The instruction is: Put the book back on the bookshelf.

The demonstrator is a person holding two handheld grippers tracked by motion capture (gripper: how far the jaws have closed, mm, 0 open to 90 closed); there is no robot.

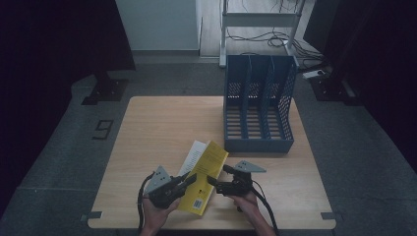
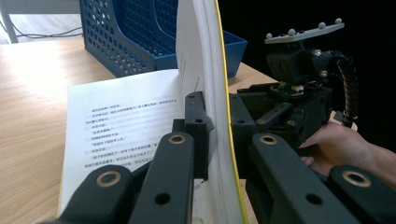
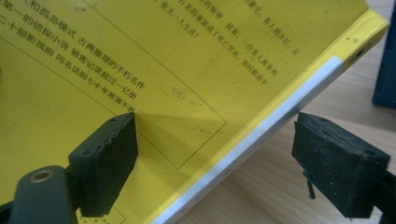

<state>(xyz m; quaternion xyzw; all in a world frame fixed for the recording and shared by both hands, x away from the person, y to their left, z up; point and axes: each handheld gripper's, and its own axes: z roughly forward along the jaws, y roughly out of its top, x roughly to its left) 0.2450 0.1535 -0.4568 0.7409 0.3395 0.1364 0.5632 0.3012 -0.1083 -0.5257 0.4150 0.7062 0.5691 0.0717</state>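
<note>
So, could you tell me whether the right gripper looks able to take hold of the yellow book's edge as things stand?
Probably yes. The right gripper has its jaws open, with the yellow book's edge between them and nothing in the way. The left gripper is clamped on the raised pages, which holds the book steady.
</note>
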